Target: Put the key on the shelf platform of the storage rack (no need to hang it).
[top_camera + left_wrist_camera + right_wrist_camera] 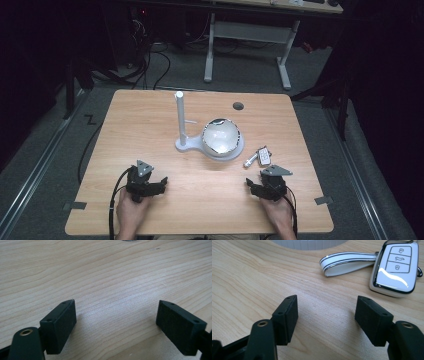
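The right claw (327, 315) rests low on the desk (150, 120) with its jaws spread wide and nothing between them; bare wood shows in the gap. Just ahead of it and slightly to its right lies a white car key (395, 267), flat on the desk with its buttons up, and its white strap (347, 262) trails off to the left of the key, toward the round base of a white stand (210, 145). That stand, farther ahead of the claw, carries a shiny bowl (221, 134) and a tall upright post (180, 117). The left claw (116, 322) sits well apart on the other side of the desk, jaws also wide and empty over plain wood. Judging from this, the work is at its very beginning: the key is untouched and no grasp has been made. What is left seems to be everything, starting with the right claw reaching forward to close on the key or its strap.
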Demonstrator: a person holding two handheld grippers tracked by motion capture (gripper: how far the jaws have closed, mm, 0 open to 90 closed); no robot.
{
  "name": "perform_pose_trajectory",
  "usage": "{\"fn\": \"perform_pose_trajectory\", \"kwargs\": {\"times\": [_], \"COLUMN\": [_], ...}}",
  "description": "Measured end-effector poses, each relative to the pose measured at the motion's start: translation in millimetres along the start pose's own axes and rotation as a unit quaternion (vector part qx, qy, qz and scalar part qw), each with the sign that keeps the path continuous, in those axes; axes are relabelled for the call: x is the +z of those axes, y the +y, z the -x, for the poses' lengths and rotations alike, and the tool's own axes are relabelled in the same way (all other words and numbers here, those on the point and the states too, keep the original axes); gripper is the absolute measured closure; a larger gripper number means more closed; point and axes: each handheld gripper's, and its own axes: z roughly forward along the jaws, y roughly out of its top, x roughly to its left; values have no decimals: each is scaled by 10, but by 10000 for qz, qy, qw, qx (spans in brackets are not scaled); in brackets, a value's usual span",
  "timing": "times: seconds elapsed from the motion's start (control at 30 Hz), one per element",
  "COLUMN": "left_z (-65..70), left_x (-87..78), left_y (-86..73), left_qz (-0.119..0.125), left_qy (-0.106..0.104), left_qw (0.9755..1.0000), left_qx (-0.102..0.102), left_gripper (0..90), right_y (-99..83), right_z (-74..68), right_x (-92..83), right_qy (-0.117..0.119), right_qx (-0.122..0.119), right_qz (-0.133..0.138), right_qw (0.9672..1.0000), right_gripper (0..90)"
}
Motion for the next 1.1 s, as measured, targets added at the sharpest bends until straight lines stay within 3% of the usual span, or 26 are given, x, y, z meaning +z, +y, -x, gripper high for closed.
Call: {"fn": "perform_pose_trajectory", "kwargs": {"times": [0.3,0.63,1.1], "left_z": [-1,-1,1], "left_x": [0,0,0], "left_y": [0,0,0], "left_qz": [-6,0,-1], "left_qy": [-8,0,2], "left_qw": [10000,10000,10000], "left_qx": [8,6,-1], "left_gripper": [167,167,167], "right_y": [-52,-125,-165], "right_z": [70,222,338], "right_x": [-72,-192,-268], "right_qy": [-85,-69,-214], "right_qx": [244,674,790], "right_qz": [126,292,351], "right_qw": [9996,9973,9960], "right_gripper": [412,425,427]}}
